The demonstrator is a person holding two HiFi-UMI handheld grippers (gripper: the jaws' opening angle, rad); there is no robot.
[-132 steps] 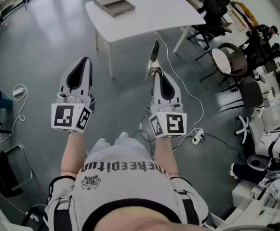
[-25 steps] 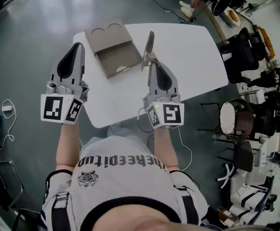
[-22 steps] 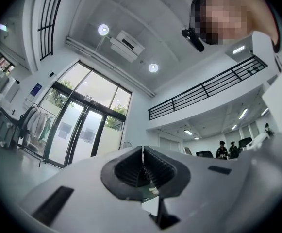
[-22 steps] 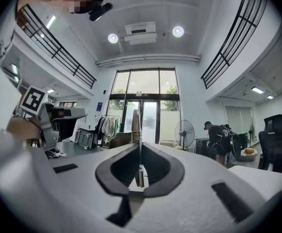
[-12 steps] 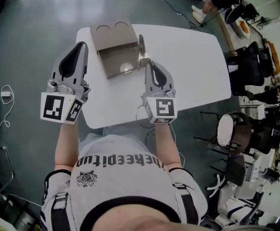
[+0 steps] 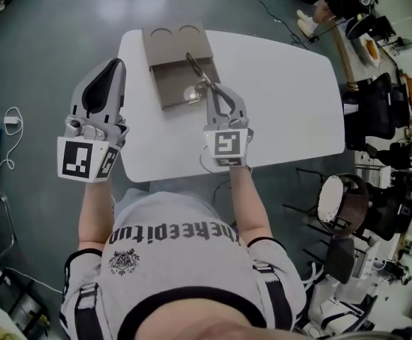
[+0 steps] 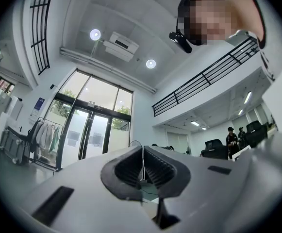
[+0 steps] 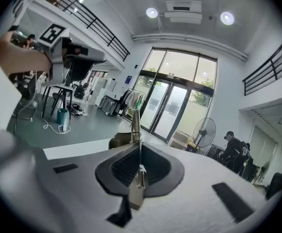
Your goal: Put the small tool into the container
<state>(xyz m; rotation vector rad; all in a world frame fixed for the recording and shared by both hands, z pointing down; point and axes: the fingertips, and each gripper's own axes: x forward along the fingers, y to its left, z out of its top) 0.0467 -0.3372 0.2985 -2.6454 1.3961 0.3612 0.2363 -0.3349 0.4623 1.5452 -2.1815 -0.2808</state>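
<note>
The right tool [image 6: 207, 89] clamps a slim silvery metal implement [image 6: 195, 69] over the brown cardboard container [image 6: 164, 98], far-left on the white counter [image 6: 284, 98]. Tilted, it could catch the rim. The left tool [image 6: 112, 66] is closed, empty.

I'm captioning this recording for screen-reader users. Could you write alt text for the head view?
Seen from above, a person's right gripper is shut on a thin metal tool, angled over the open brown container on a white table. The left gripper, shut and empty, hovers by the table's left edge.
</note>
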